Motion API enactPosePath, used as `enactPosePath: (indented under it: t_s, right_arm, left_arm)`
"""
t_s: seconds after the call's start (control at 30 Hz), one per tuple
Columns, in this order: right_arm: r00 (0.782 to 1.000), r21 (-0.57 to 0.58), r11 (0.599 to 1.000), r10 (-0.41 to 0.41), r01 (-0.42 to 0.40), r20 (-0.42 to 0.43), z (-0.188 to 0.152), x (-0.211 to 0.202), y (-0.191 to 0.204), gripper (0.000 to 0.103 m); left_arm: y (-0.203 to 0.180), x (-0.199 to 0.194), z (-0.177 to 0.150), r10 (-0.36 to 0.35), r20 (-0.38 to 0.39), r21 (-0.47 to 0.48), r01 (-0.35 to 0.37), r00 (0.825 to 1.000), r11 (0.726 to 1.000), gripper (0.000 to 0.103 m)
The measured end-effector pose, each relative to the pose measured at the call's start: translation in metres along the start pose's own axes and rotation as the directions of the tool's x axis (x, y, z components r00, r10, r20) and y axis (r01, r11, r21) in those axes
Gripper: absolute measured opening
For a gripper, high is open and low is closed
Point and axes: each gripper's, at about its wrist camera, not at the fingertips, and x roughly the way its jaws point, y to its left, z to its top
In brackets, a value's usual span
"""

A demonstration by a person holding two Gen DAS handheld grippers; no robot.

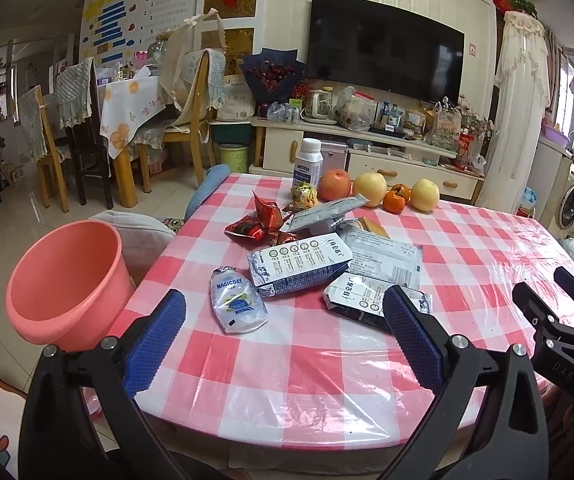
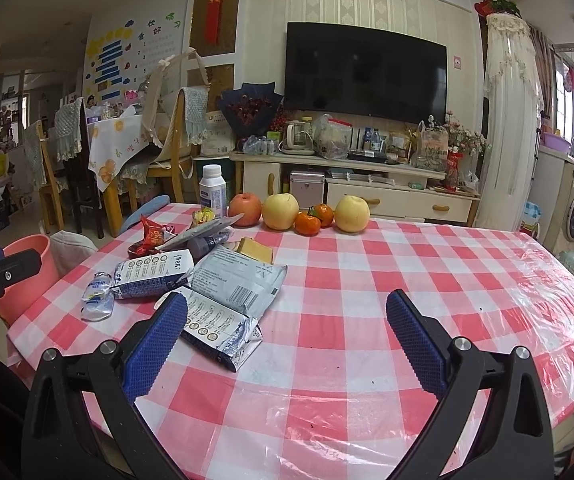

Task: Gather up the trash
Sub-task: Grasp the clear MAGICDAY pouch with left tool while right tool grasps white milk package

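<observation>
Trash lies on the pink checked table (image 1: 327,360): a squashed MAGICDAY pouch (image 1: 237,300), two flattened milk cartons (image 1: 299,266) (image 1: 367,298), a white mailer bag (image 1: 387,258), red snack wrappers (image 1: 259,222) and a silver pouch (image 1: 327,210). A pink bucket (image 1: 67,284) stands left of the table. My left gripper (image 1: 285,320) is open and empty above the table's near edge, short of the pouch. My right gripper (image 2: 287,322) is open and empty; the near carton (image 2: 219,328) lies by its left finger.
Fruit (image 1: 371,188) lines the table's far side: an apple, two pears, two oranges. A white bottle (image 1: 307,162) stands beside them. A cushioned stool (image 1: 143,232) sits behind the bucket. Dining chairs (image 1: 191,120) and a TV cabinet (image 1: 367,152) stand beyond.
</observation>
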Motion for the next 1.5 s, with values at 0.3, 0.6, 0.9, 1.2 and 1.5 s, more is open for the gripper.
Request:
enactPosePath:
  t_s: [0.3, 0.6, 0.9, 1.2, 1.5]
  right_arm:
    - [0.999, -0.018, 1.000, 0.020, -0.020, -0.039, -0.002, 0.005, 0.002, 0.098]
    - [0.998, -0.041, 0.999, 0.018, -0.021, -0.064, -0.003, 0.012, 0.003, 0.098]
    - [0.994, -0.058, 0.997, 0.047, -0.053, -0.101, -0.004, 0.021, 0.008, 0.098]
    - [0.955, -0.052, 0.966, 0.240, -0.252, -0.174, -0.008, 0.035, 0.023, 0.098]
    - [0.902, -0.049, 0.931, 0.335, -0.361, -0.273, -0.009, 0.066, 0.037, 0.098]
  left_arm:
    - [0.002, 0.005, 0.001, 0.013, -0.003, -0.007, -0.013, 1.000, 1.000, 0.100]
    - [0.008, 0.017, -0.002, 0.029, -0.024, -0.007, -0.029, 0.999, 1.000, 0.100]
    - [0.016, 0.033, -0.003, 0.023, -0.070, -0.008, -0.024, 0.997, 1.000, 0.100]
    - [0.040, 0.055, -0.001, 0.025, -0.151, -0.056, -0.034, 0.988, 0.998, 0.100]
    - [0.051, 0.096, 0.000, 0.046, -0.273, -0.093, -0.074, 0.961, 0.993, 0.099]
